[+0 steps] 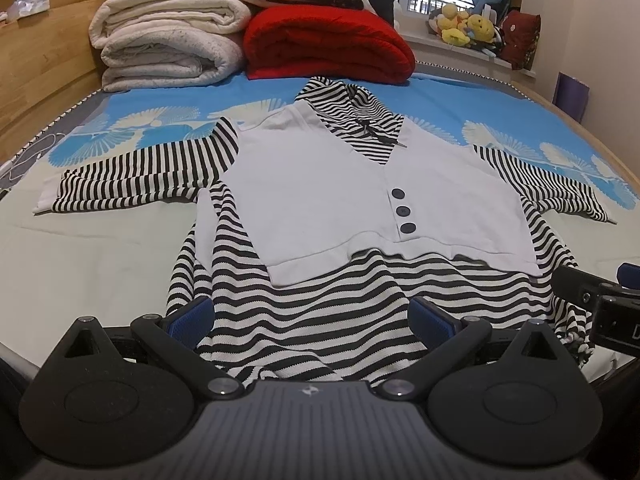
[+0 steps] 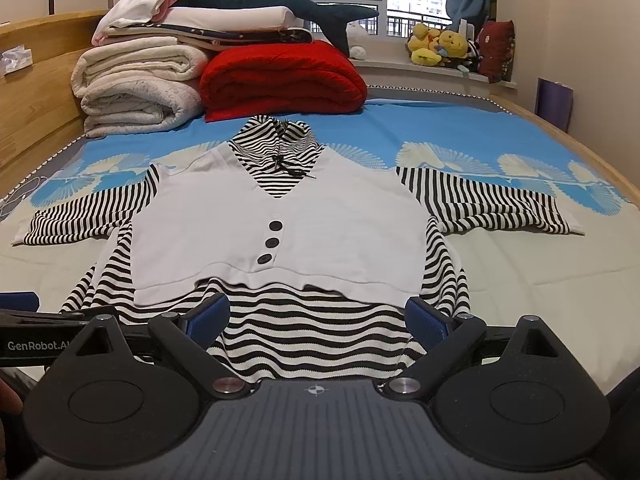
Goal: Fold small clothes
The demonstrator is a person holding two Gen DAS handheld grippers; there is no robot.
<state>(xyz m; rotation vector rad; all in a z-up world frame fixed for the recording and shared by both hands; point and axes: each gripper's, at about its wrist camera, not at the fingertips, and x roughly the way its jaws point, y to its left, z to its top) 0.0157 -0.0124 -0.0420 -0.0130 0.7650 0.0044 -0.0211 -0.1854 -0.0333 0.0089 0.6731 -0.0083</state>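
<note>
A small black-and-white striped top with a white vest front and three dark buttons point(image 1: 360, 200) lies flat, face up, on the bed, sleeves spread to both sides, hood toward the far end. It also shows in the right wrist view point(image 2: 288, 224). My left gripper point(image 1: 312, 318) is open, its blue pads over the striped hem at the near left. My right gripper point(image 2: 316, 318) is open over the hem at the near right. Neither holds cloth. The right gripper's body shows at the right edge of the left wrist view point(image 1: 600, 300).
The blue and cream bed sheet point(image 1: 460, 100) lies under the top. Rolled white blankets point(image 1: 168, 44) and a red blanket point(image 1: 328, 44) are stacked at the far end. A wooden headboard point(image 1: 40, 60) runs along the left. Plush toys point(image 1: 464, 26) sit on the windowsill.
</note>
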